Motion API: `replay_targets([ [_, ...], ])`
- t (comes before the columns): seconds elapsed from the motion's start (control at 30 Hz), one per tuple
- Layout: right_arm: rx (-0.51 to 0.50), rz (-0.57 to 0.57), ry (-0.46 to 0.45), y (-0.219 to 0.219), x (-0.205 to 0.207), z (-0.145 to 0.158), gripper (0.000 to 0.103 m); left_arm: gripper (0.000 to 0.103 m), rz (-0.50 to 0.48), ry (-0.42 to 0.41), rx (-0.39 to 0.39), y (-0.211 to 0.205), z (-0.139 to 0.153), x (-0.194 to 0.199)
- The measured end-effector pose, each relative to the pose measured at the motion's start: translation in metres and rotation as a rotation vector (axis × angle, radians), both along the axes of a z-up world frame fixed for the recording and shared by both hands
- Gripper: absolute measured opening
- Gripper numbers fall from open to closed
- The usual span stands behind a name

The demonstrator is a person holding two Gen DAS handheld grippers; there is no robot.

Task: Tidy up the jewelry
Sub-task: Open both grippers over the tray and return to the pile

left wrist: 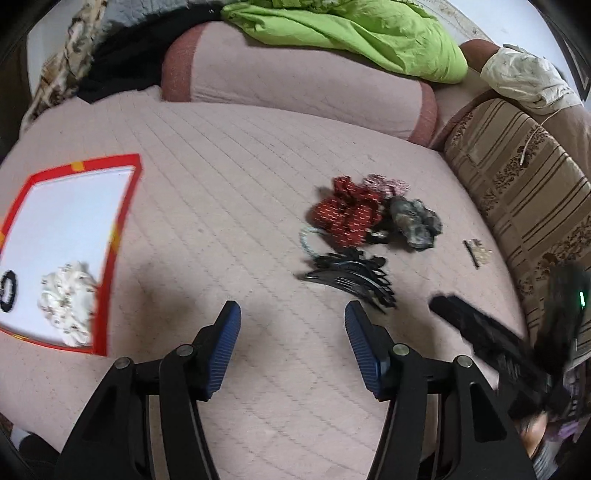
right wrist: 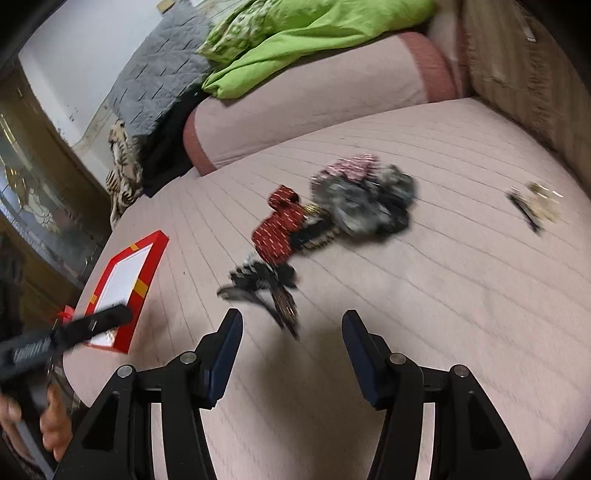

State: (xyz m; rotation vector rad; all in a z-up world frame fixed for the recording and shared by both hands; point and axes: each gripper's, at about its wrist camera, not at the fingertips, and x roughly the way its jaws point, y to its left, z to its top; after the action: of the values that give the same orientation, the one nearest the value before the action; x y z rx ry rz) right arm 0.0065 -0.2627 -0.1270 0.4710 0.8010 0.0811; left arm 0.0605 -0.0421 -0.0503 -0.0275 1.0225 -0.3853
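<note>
The pink quilted mattress (left wrist: 229, 192) fills both views and carries everything else. At its far edge lies a pink bolster (left wrist: 295, 81) with darker red ends, and a lime-green sheet (left wrist: 351, 33) is bunched on top of it; a grey quilted blanket (right wrist: 159, 74) lies beside the sheet in the right wrist view. A striped beige cushion (left wrist: 517, 192) borders the mattress on the right of the left wrist view.

The container is a shallow red box (left wrist: 118, 229) with a white floor and yellow tape patches on its rim, lying flat near the left edge of the mattress. It holds 2 items: a cream scrunchie (left wrist: 68, 299) against the near right wall and a black hair tie (left wrist: 8, 291) at the left, cut off by the frame edge.

The unsorted pile lies well apart from the box, near mid-mattress. It includes a red patterned scrunchie (left wrist: 345, 214), a grey scrunchie (left wrist: 415, 221) touching it, a pink-and-white scrunchie (left wrist: 386, 184) behind both, a pale beaded bracelet (left wrist: 308, 240) and black claw clips (left wrist: 354, 277) nearest to me. A small gold piece beside a black hairpin (left wrist: 476, 253) lies apart to the right; it is too blurred to name.

My left gripper (left wrist: 293, 343) hangs above bare mattress, its blue-padded jaws spread wide and holding nothing. My right gripper (right wrist: 291, 350) is likewise spread and unloaded, just short of the clips.
</note>
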Motion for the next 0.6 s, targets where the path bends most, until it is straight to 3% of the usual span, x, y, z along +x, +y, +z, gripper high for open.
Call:
replay_targets([
  [0.2, 0.047, 0.099, 0.079, 0.031, 0.048, -0.026, 0.061, 0.058, 0.11, -0.014, 0.037, 0.047, -0.004, 0.01],
  [0.33, 0.077, 0.263, 0.064, 0.072, 0.038, -0.02, 0.061, 0.058, 0.18, -0.01, 0.019, 0.074, -0.006, 0.022],
  [0.4, 0.026, 0.312, 0.054, 0.086, 0.026, -0.015, 0.061, 0.058, 0.186, 0.002, 0.004, 0.078, -0.007, 0.027],
  [0.5, 0.01, 0.306, 0.051, 0.076, 0.007, -0.014, 0.061, 0.058, 0.146, 0.014, -0.014, 0.066, -0.006, 0.034],
  [0.6, 0.027, 0.214, 0.054, 0.044, -0.005, -0.016, 0.061, 0.058, 0.07, 0.028, -0.021, 0.035, -0.008, 0.041],
])
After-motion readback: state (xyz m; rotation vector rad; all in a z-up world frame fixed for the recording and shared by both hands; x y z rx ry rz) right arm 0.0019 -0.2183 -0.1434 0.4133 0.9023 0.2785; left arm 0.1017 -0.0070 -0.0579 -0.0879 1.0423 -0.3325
